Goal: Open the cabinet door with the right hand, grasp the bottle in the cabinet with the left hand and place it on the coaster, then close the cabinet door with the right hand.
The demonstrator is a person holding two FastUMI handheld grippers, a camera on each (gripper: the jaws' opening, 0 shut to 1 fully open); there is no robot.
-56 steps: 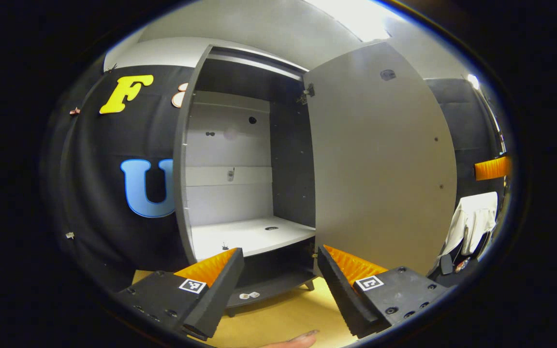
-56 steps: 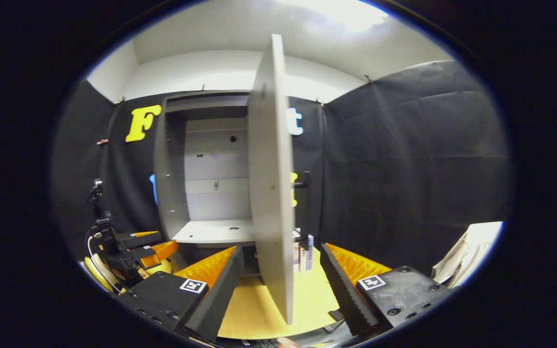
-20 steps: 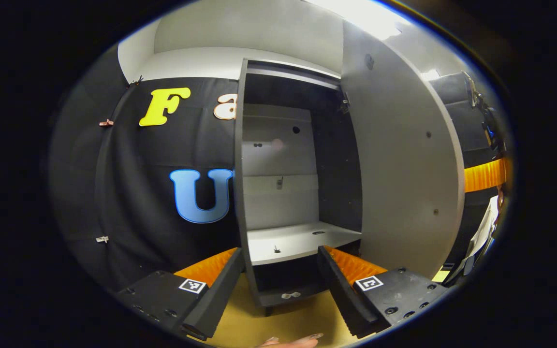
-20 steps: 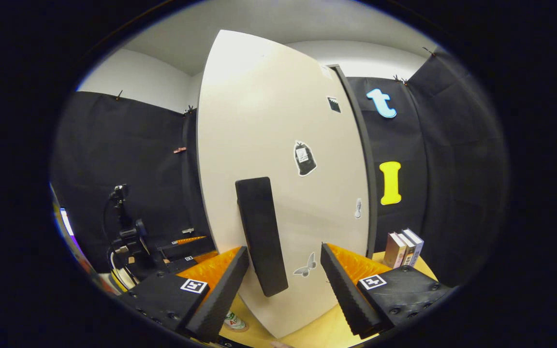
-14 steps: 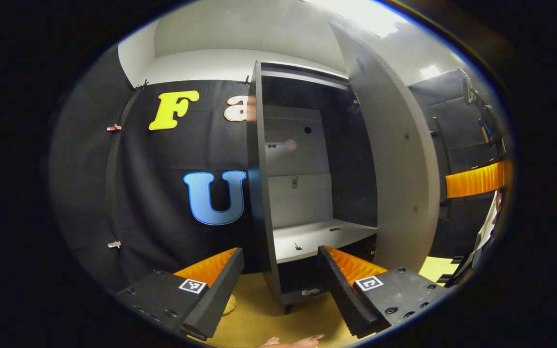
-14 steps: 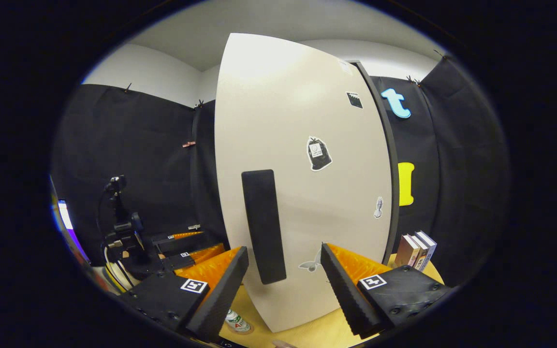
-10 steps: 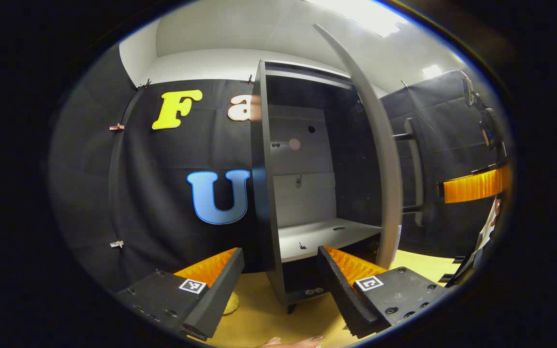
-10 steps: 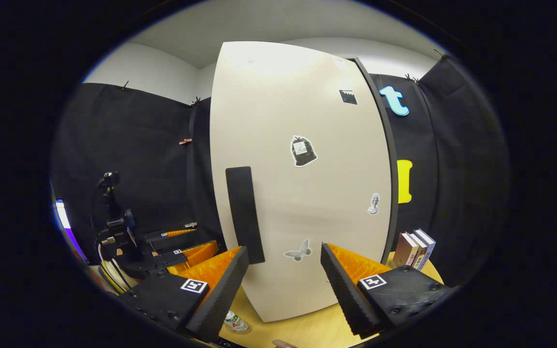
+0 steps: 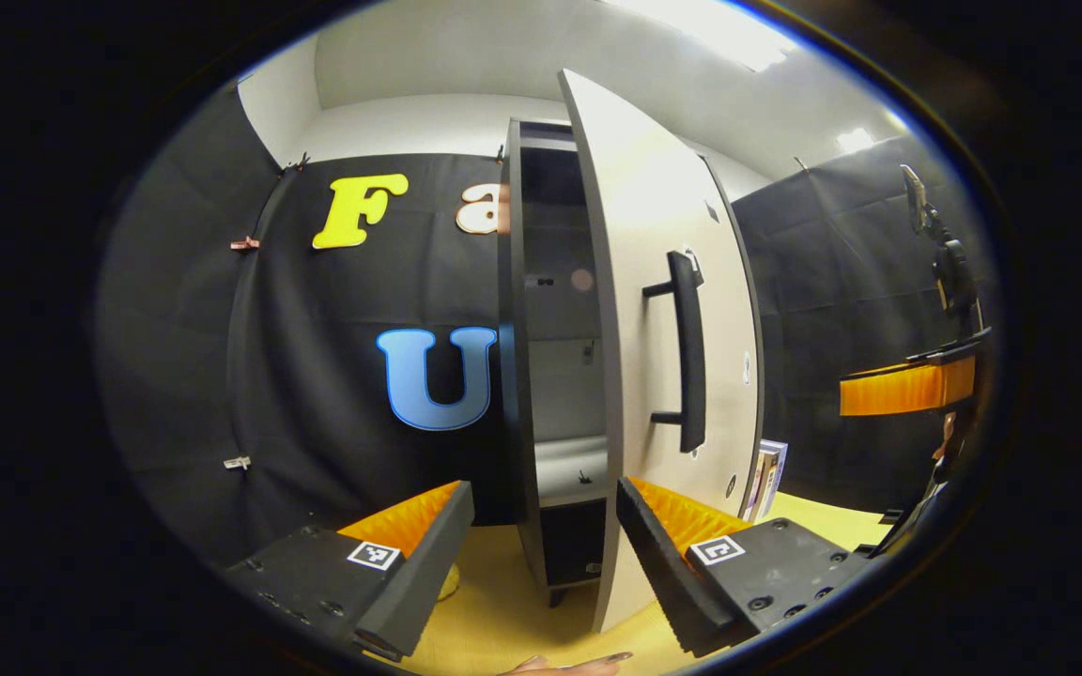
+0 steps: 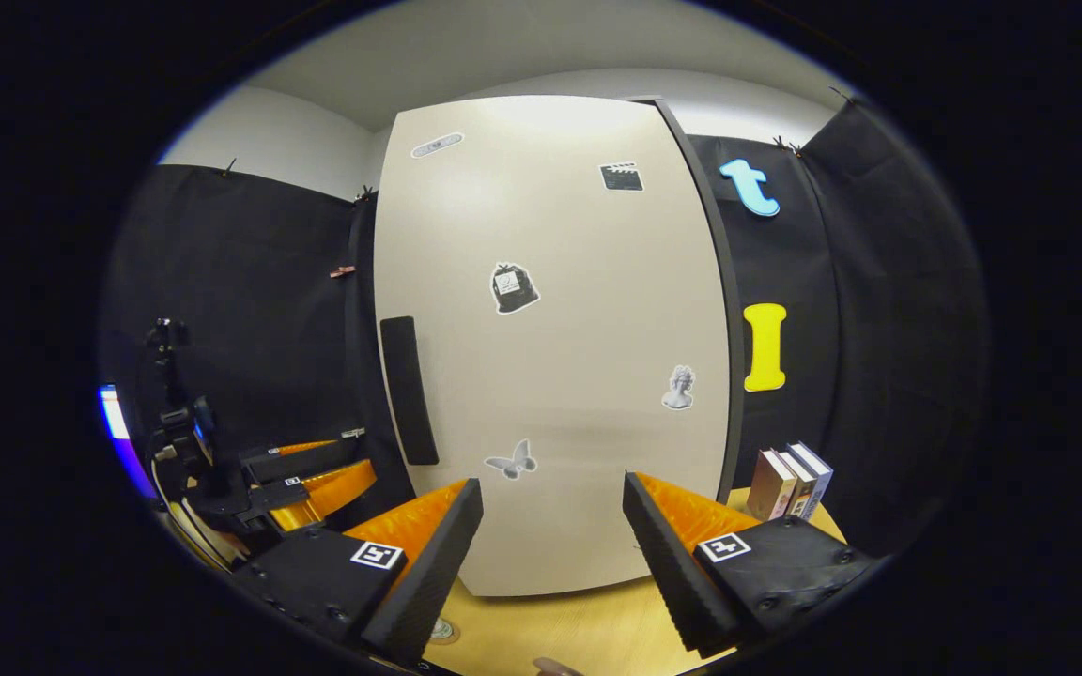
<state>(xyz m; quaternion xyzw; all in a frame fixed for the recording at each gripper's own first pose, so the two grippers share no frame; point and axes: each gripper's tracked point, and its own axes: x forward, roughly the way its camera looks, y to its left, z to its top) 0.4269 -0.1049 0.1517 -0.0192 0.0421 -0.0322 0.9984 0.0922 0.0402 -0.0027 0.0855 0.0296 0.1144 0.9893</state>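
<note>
The cabinet [image 9: 510,376] stands on the yellow table with its pale door [image 9: 654,329] almost closed. A narrow strip of the inside [image 9: 555,376] still shows, with no bottle in it. The door's dark handle [image 9: 688,352] faces outward. My left gripper [image 9: 541,563] hangs open and empty in front of the cabinet's left edge. In the right gripper view the door's stickered front [image 10: 550,357] and its handle [image 10: 408,390] are straight ahead. My right gripper [image 10: 550,554] is open just before the door's lower edge, holding nothing. A small round thing [image 10: 442,627] peeks out beneath its left finger.
Several books [image 10: 790,483] stand right of the cabinet, also seen as books [image 9: 766,474] past the door. The left gripper [image 10: 306,479] sits low at the left, with a camera on a stand [image 10: 170,394] behind it. Bare yellow table [image 10: 579,624] lies before the door.
The door has swung from wide open to nearly closed. My right gripper came round from the door's edge to its front. My left gripper backed off leftward, still open.
</note>
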